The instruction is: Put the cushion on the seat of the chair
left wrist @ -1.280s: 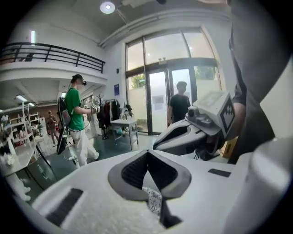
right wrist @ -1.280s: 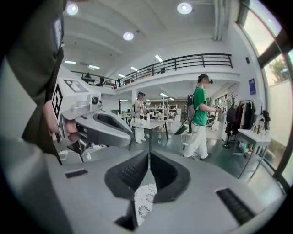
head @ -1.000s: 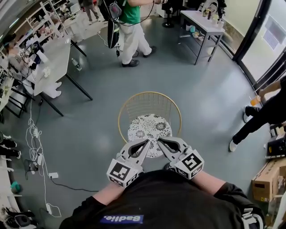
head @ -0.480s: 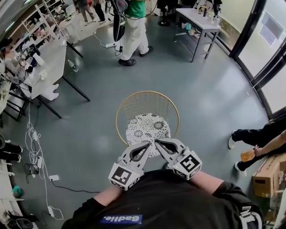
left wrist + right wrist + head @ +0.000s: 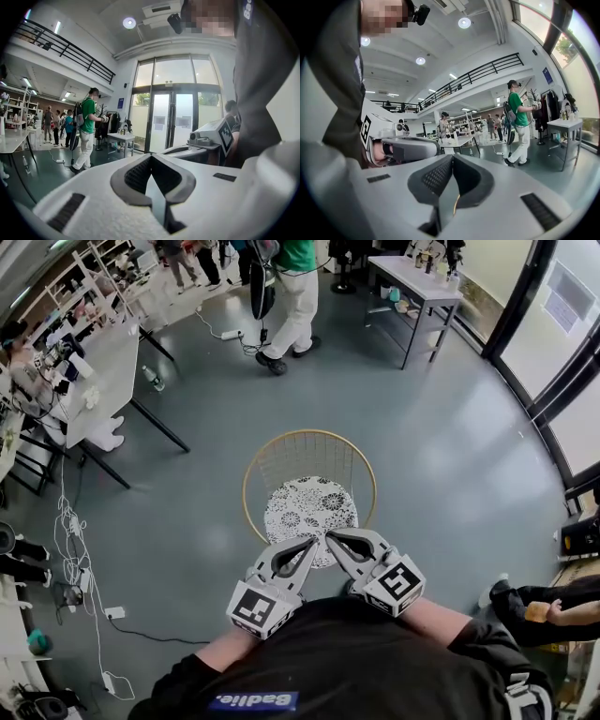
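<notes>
"Badlie." on blue shirt patch [image 5: 255,699]

A grey floor [image 5: 197,502] carries a round wire chair [image 5: 305,457] at its middle, with a patterned cushion [image 5: 311,510] lying on the seat. Along the floor's left edge, white cables [image 5: 73,524] trail to a power strip [image 5: 112,611], near a white table [image 5: 108,371]. Another table [image 5: 422,282] stands toward the far right corner.
</notes>
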`<state>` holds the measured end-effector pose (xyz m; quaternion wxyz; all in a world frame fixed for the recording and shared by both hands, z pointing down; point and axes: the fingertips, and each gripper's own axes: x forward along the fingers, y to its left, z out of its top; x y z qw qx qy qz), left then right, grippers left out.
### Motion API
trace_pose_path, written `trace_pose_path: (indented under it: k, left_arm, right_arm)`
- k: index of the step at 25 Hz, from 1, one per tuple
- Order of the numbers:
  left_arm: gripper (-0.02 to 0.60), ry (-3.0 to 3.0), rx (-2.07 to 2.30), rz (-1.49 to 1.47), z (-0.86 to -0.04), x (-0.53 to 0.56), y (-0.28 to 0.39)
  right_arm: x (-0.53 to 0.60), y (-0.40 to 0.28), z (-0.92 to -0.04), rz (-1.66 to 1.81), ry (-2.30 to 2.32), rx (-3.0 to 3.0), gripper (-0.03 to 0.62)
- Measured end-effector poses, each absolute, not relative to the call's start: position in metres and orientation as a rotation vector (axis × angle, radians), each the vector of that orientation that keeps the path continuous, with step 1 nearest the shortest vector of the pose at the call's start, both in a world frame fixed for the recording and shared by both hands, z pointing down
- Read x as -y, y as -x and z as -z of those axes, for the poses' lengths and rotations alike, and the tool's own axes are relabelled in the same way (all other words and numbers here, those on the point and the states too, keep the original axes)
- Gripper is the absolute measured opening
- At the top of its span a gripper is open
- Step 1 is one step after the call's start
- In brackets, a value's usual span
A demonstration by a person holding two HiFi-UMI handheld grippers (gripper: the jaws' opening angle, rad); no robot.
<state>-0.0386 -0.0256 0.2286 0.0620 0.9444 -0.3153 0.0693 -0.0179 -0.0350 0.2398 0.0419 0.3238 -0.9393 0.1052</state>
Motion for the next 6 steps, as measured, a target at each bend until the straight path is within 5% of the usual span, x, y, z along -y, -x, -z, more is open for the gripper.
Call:
trace_pose_path:
  k: [6]
  left_arm:
    - [0.016, -2.866, 0.954, -0.213, -0.2301, 0.0255, 0.0369]
  right_arm:
    - [0.0347, 0.0149, -0.2399, -0.335, -1.009, 2.855, 0.031]
